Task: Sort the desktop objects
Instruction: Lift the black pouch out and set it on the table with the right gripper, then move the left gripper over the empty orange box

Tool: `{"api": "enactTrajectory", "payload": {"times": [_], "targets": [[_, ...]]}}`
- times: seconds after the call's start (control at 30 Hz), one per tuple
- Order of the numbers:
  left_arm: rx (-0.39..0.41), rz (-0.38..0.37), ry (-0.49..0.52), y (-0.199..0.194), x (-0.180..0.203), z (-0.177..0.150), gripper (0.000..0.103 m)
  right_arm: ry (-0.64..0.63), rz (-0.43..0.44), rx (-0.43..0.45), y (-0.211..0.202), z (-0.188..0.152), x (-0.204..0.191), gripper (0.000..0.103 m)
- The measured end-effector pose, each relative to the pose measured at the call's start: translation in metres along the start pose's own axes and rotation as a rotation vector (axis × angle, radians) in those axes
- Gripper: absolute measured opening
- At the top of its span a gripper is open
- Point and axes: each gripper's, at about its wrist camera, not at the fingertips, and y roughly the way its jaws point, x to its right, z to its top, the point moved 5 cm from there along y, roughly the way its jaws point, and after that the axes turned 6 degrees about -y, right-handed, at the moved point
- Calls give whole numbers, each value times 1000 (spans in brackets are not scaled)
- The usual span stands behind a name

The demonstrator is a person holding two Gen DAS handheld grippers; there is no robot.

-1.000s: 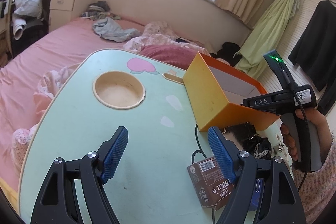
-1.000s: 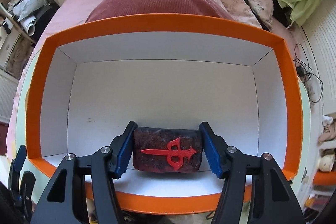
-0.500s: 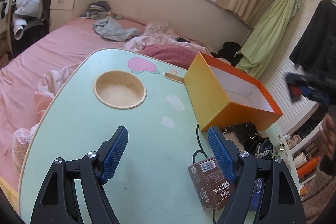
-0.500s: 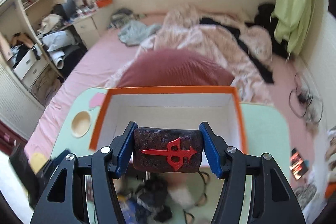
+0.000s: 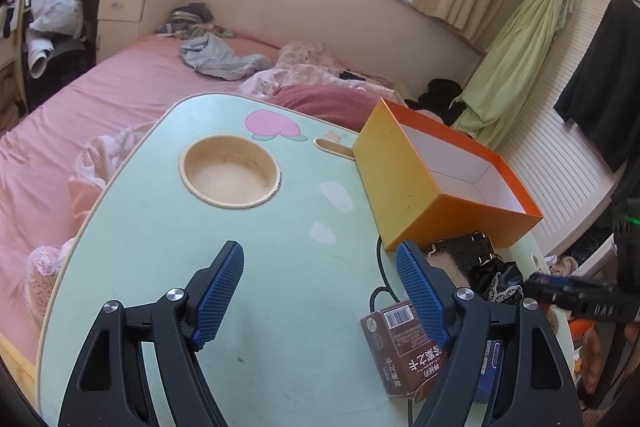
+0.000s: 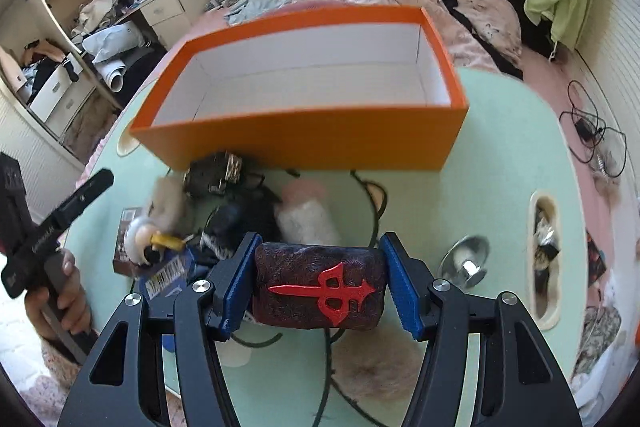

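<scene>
My right gripper (image 6: 320,251) is shut on a dark red embossed case (image 6: 308,307) with a red dagger emblem. It holds the case above a pile of small things on the mint-green table (image 6: 500,155), just in front of the open orange box (image 6: 304,139). The box is empty inside, with white walls. My left gripper (image 5: 320,255) hangs open over bare tabletop (image 5: 168,235), nothing between its blue pads. A brown carton (image 5: 400,351) lies under its right finger. The orange box (image 5: 404,183) sits to the right of it.
The pile holds a white fluffy roll (image 6: 308,219), a black pouch (image 6: 240,223), a blue pack (image 6: 168,275), a dark cable (image 6: 372,227) and a beige fur piece (image 6: 372,367). A metal bell (image 6: 468,259) sits right. A round cup recess (image 5: 230,171) is in the table; a pink bed (image 5: 80,115) surrounds it.
My right gripper pulled back from over the orange box toward the near side, still shut on the case, which now hangs over the pile. The left gripper stayed put.
</scene>
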Motion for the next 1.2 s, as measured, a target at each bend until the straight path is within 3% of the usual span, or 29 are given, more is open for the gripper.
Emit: {"api": "enactTrajectory", "payload": {"times": [0.37, 0.5, 0.57, 0.67, 0.83, 0.9, 0.97, 1.03, 1.2], "targets": [[-4, 3, 2, 0, -1, -1, 78, 6, 74, 96, 10, -12, -9, 61], [-2, 14, 8, 0, -2, -2, 78, -20, 31, 249, -12, -11, -13, 62], [-2, 17, 9, 1, -1, -2, 78, -25, 30, 327, -29, -11, -16, 70], [1, 10, 15, 0, 0, -2, 78, -19, 25, 408, -51, -17, -19, 73], [24, 34, 86, -6, 17, 1, 78, -46, -107, 414, -63, -39, -20, 73], [63, 56, 179, -18, 42, 8, 78, -30, -176, 384, -60, -47, -11, 73], [66, 65, 293, -24, 75, 14, 88, -3, -218, 359, -58, -53, 1, 73], [17, 47, 389, -19, 110, 19, 90, 27, -227, 343, -58, -58, 6, 73], [-206, -1, 404, 31, 161, 35, 90, 31, -284, 333, -57, -56, 7, 73]]}}
